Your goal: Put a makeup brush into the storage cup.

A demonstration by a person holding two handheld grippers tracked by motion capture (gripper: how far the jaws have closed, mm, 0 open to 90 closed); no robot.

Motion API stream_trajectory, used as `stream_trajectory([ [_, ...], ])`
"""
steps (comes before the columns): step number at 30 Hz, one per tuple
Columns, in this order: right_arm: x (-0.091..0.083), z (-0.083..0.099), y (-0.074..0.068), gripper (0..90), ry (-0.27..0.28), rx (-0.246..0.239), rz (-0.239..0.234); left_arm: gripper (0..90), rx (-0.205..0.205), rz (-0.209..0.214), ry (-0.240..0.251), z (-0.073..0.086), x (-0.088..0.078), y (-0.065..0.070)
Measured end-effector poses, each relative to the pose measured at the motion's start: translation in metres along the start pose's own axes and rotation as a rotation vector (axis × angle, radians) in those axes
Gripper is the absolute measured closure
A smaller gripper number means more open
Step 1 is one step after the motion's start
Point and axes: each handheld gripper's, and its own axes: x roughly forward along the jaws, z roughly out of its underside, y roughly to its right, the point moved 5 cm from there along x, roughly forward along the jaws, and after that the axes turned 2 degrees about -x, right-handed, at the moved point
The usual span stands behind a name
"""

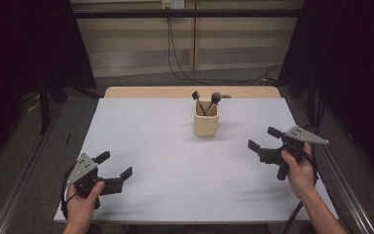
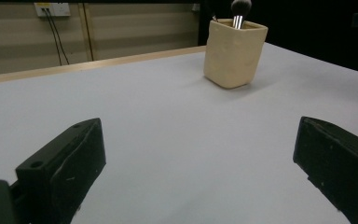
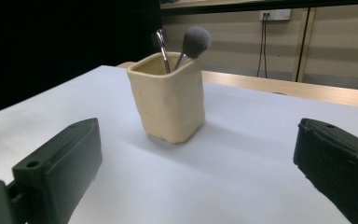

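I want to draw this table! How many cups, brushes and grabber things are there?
Cream cup: 1
Brushes in the cup: 2, a fluffy brush and a thin dark-tipped brush
Grippers: 2, left gripper and right gripper, both open
Total: 5

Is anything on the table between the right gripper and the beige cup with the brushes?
No. In the high view the table is bare between the right gripper and the cup; the right gripper view agrees.
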Motion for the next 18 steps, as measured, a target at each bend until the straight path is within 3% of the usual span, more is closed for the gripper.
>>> stream_trajectory([
  [18, -0.04, 0.03, -0.004, 0.5, -0.019, 0.001, 0.056, 2.1, -0.004, -0.009, 0.007, 0.0, -0.006, 0.004],
])
